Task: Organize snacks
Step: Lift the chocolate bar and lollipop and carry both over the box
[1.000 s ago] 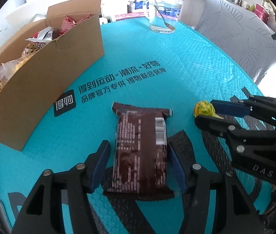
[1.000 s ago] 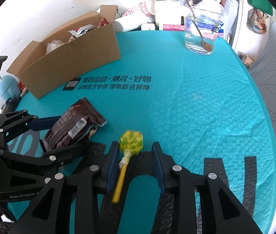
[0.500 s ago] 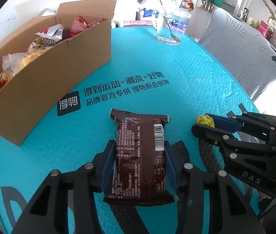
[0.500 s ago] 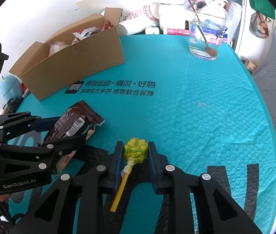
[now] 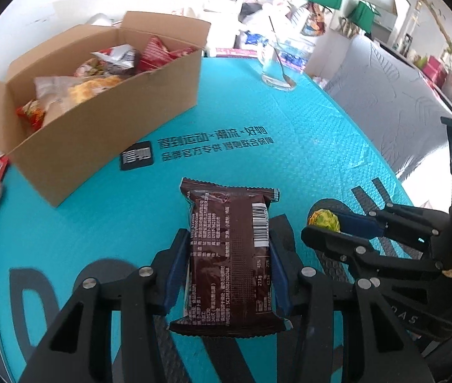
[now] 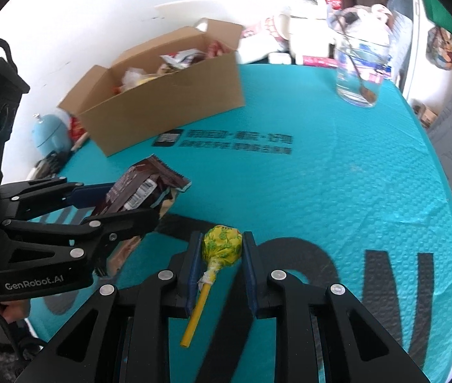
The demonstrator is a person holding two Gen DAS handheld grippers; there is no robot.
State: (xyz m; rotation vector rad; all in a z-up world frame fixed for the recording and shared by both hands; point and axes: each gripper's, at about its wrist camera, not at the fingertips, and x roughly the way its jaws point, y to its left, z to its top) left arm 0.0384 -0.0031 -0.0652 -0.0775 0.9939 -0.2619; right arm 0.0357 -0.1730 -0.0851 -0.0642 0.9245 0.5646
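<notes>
**Observer:** What does your left side have?

**Operator:** My left gripper (image 5: pixel 229 265) has its blue pads pressed against both long edges of the brown snack packet (image 5: pixel 230 255), low and centre in the left wrist view. The jaws stand only as wide as the packet. In the right wrist view the packet (image 6: pixel 139 191) sits at middle left, tilted, its far end raised clear of the teal mat (image 6: pixel 337 191).

**Observer:** And the right?

**Operator:** My right gripper (image 6: pixel 221 260) is nearly closed, pinching the yellow lollipop (image 6: pixel 222 245) by its wrapped head at lower centre of the frame. The stick hangs back between the fingers toward the camera. From the left wrist view I see the same lollipop (image 5: pixel 324 219) at middle right, caught at the tips.

**Observer:** Where is the box?

**Operator:** The cardboard box (image 5: pixel 104 140) stands open in the upper left of the left wrist view, with packets already inside. A glass with a spoon (image 6: pixel 358 73) stands on the mat at upper right of the right wrist view, well apart from both grippers.
</notes>
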